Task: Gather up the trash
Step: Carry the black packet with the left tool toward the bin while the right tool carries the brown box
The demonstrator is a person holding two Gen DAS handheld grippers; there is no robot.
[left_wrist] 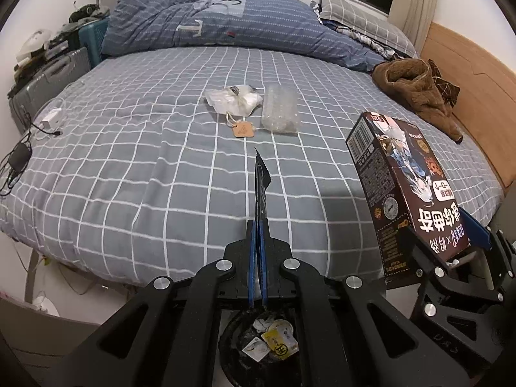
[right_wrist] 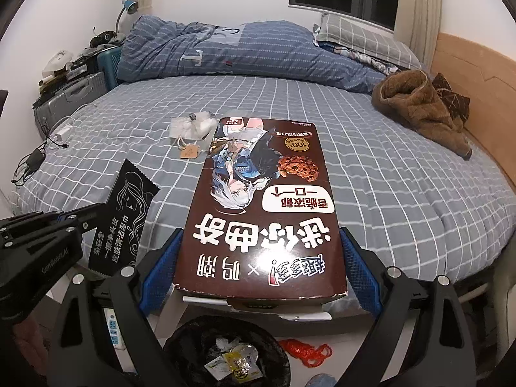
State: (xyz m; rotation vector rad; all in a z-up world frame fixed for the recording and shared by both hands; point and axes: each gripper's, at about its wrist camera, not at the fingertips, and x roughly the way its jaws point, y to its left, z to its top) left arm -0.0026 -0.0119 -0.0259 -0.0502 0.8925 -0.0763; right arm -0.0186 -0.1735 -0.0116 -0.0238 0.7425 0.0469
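My left gripper [left_wrist: 257, 225] is shut on a thin black sachet [left_wrist: 262, 180] that stands edge-on between its blue pads; the right wrist view shows the sachet [right_wrist: 125, 219] flat, with white print. A large brown cookie box [right_wrist: 261, 213] is clamped across its width by the blue pads [right_wrist: 161, 267] of my right gripper [right_wrist: 261, 237]. Both grippers hang off the bed's near edge, above a black-lined trash bin [right_wrist: 180, 345] holding several wrappers. A white plastic bag with a tag [left_wrist: 233, 98] and a bubble-wrap piece [left_wrist: 280, 109] lie mid-bed.
The grey checked bed [left_wrist: 129, 177] carries a blue duvet [left_wrist: 225, 25], a brown garment [left_wrist: 416, 90] by the wooden headboard, and chargers with cables [left_wrist: 48, 122] at the left edge. A suitcase [left_wrist: 48, 74] stands beside the bed. Red string [right_wrist: 306, 350] lies on the floor near the bin.
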